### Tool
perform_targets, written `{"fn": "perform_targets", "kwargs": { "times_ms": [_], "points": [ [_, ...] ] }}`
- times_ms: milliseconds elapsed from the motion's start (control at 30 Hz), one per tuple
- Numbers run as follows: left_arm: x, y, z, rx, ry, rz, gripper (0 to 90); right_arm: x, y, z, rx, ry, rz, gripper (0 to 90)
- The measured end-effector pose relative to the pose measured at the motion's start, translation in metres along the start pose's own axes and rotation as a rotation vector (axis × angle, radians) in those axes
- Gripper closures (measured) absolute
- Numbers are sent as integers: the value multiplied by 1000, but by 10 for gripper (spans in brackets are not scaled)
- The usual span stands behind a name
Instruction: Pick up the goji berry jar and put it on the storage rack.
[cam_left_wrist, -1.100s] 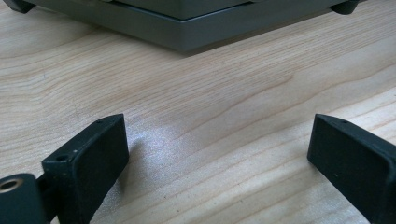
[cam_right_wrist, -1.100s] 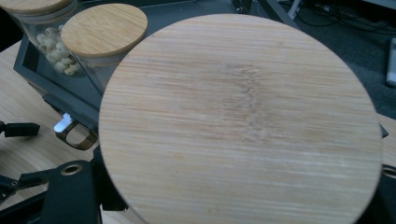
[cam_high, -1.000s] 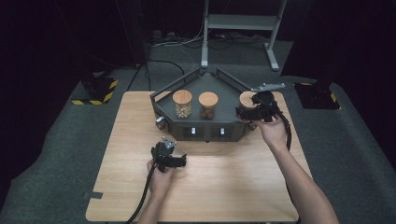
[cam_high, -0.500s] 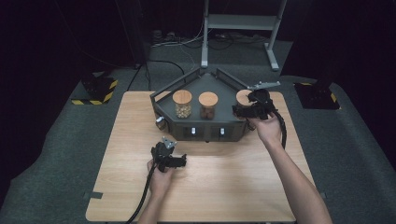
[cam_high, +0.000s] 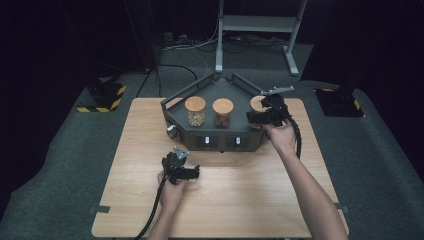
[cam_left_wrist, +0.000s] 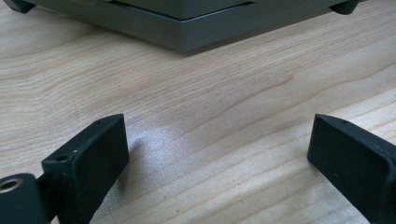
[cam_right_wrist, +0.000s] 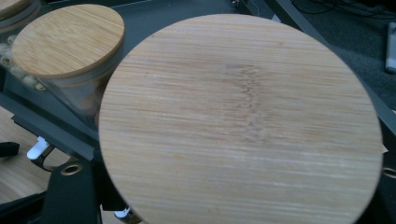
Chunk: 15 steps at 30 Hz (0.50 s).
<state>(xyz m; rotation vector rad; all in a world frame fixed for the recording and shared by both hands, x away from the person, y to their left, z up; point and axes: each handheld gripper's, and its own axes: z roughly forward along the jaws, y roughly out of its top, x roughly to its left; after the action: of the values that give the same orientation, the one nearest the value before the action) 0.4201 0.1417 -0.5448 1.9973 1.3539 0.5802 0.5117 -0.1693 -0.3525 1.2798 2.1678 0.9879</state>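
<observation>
R gripper at rightmost jar, L gripper idle on table.

R gripper (cam_high: 260, 116) sits at the right jar's bamboo lid (cam_right_wrist: 240, 119) in the grey tray (cam_high: 220, 141); jaw gap hidden by lid, can't tell if clamped. L gripper (cam_left_wrist: 219, 154) rests low on the wooden table (cam_left_wrist: 196, 93), jaws wide apart, nothing btwn them, tray edge just ahead.

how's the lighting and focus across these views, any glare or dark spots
High view: the wooden table is evenly lit and the floor around it falls off to near black. Left gripper view: a soft pale sheen on the wood between the left hand-held gripper jaws, whose near edges look soft. Right gripper view: the bamboo lid sits very close, its grain fairly sharp, no glare.
</observation>
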Motion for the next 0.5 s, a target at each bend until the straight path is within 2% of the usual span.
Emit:
{"fn": "perform_targets", "kwargs": {
  "times_ms": [500],
  "points": [
    [0,0,0,-1,0,-1,53,4,0,23,29,-24,-1,256]
  ]
}}
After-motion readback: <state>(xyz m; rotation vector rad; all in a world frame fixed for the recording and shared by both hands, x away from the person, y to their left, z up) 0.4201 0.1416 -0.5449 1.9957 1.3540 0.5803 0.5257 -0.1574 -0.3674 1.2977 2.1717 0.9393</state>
